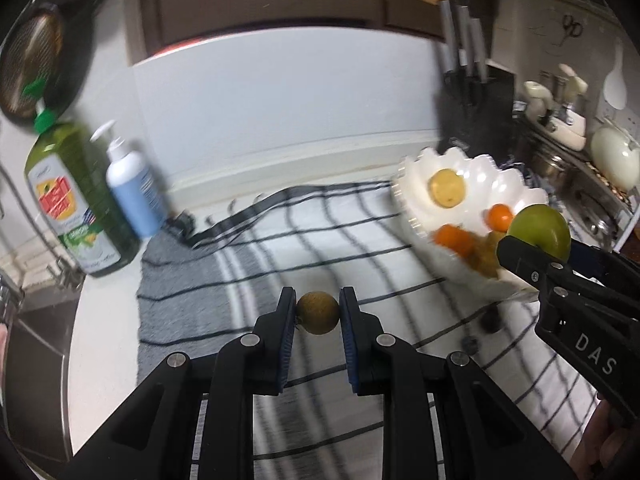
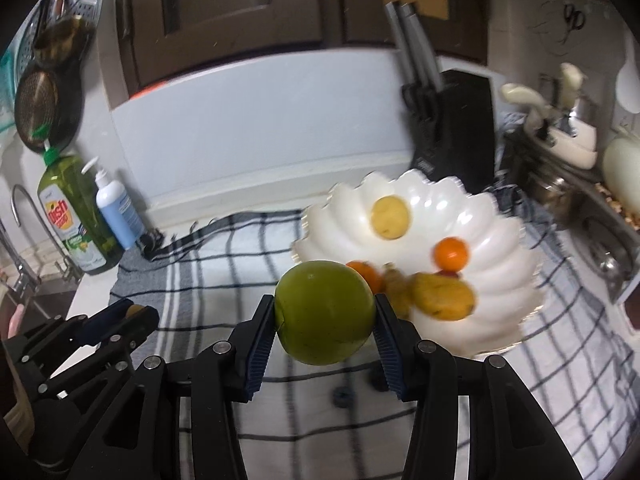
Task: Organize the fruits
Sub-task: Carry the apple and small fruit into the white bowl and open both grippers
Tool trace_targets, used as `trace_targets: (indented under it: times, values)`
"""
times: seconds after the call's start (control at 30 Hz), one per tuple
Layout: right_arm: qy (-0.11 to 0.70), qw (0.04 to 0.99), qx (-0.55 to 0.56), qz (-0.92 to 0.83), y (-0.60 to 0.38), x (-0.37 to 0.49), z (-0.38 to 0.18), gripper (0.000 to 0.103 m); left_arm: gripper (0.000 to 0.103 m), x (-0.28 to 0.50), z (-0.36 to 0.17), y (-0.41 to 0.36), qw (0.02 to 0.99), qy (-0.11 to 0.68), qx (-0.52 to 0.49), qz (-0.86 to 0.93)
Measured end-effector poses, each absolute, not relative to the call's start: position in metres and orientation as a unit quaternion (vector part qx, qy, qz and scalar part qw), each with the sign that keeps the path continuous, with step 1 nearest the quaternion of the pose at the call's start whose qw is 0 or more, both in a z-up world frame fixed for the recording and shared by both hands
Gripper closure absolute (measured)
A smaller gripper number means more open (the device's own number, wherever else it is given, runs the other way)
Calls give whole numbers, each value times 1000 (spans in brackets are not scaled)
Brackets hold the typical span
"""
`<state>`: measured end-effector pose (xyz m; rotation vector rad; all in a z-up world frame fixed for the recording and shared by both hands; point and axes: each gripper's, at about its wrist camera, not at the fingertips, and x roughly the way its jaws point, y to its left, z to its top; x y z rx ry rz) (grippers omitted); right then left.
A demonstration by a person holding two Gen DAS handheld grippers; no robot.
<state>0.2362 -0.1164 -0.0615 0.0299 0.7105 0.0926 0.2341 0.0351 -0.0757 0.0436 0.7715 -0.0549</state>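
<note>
The left gripper [image 1: 318, 312] pinched a small brown fruit [image 1: 318, 313]; the right gripper [image 2: 325, 312] clamped a green apple [image 2: 325, 312] before the scalloped bowl [image 2: 500, 280], 2 bottles [image 2: 76, 220] at the checked cloth's [image 2: 224, 264] far-left corner

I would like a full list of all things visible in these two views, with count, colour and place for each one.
green apple: 1, green, held in right gripper, near the bowl
small round fruit: 1, brownish-green, held in left gripper, above the cloth
bowl: 1, white, scalloped, on the cloth at right
fruits in bowl: several, yellow and orange; exact count unclear from blur
cloth: 1, white with dark checks, on the counter
small dark items: 2, dark, on the cloth before the bowl
dish soap bottle: 1, green, at left
pump bottle: 1, blue and white, beside the soap
knife block: 1, black, behind the bowl
left gripper: black, jaws shut on the small fruit
right gripper: black, jaws shut on the apple
</note>
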Motion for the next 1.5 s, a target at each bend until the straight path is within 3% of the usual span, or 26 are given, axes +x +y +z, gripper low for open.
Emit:
trace_targets:
  times: [0.73, 1.5]
  values:
    - [328, 944, 28, -16, -216, 247, -37, 54, 80, 278, -49, -71, 926, 359, 55, -105]
    - [382, 923, 36, -43, -259, 303, -95, 54, 79, 340, -106, -113, 904, 399, 62, -136]
